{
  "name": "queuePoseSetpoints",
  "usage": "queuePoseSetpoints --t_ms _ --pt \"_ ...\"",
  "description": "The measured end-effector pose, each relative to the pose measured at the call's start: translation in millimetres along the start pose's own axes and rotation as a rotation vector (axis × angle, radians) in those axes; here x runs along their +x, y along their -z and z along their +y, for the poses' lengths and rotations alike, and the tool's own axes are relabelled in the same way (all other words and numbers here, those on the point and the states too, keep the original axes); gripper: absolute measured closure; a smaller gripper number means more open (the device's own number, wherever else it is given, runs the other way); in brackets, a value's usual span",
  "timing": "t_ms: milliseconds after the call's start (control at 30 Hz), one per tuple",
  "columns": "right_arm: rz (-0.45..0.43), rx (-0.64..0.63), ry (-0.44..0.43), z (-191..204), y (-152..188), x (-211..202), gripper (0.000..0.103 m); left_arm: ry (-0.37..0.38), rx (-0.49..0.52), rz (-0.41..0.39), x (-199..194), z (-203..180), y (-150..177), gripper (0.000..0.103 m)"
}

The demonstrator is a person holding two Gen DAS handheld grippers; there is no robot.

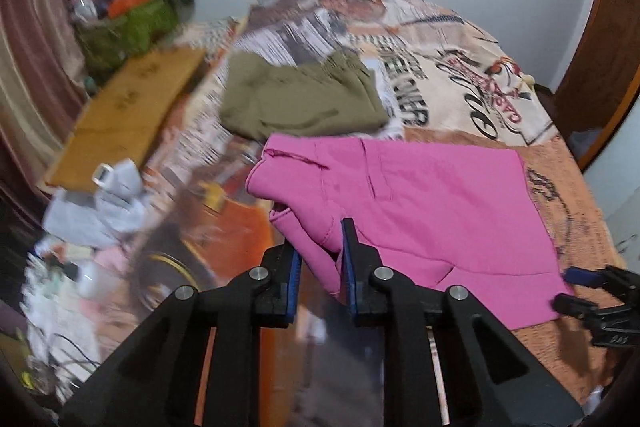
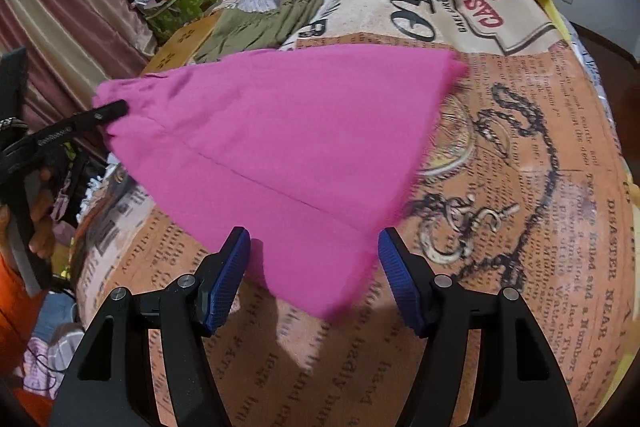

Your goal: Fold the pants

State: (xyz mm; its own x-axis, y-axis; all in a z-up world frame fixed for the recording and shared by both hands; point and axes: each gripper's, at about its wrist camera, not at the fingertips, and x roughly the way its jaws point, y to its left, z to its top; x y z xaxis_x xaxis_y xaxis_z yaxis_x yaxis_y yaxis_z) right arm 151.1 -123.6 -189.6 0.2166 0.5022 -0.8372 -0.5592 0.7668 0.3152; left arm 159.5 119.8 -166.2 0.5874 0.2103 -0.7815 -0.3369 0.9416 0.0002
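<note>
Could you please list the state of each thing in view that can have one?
Pink pants: partly folded on the bed, one end pinched and lifted.
Green pants: folded, lying beyond the pink ones.
Left gripper: shut on pink fabric.
Right gripper: open, a corner of the pink pants between its pads, not pressed.
Bedspread: spread over the bed.

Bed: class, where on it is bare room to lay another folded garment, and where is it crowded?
Free: the printed cover right of the pink pants, and its far part beyond them. Crowded: the left side, with olive pants, a board and clutter.
</note>
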Motion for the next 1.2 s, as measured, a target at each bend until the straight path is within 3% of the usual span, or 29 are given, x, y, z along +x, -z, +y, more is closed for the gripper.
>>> queuePoseSetpoints --t_ms 133,300,533,767,1100,1200 --pt "0.008 0.026 0.005 -11 4 2 0.04 -0.02 0.066 -0.064 -15 -7 -2 0.085" --pt "0.006 0.029 0.011 -14 6 5 0.04 -0.011 0.191 -0.159 -36 -45 -5 0.085" --pt "0.003 0.016 0.008 -14 6 6 0.038 0.152 0.277 -0.185 -52 -93 -20 0.086" --pt "-0.004 0.022 -0.002 -16 6 8 0.037 0.356 0.262 -0.079 -40 -129 -40 0.087" --pt "-0.009 0.023 -0.011 -17 6 8 0.037 0.505 0.305 0.112 -5 -172 -25 0.089" --pt "-0.008 0.023 -0.01 -17 6 8 0.037 0.516 0.333 0.154 3 -179 -17 0.088"
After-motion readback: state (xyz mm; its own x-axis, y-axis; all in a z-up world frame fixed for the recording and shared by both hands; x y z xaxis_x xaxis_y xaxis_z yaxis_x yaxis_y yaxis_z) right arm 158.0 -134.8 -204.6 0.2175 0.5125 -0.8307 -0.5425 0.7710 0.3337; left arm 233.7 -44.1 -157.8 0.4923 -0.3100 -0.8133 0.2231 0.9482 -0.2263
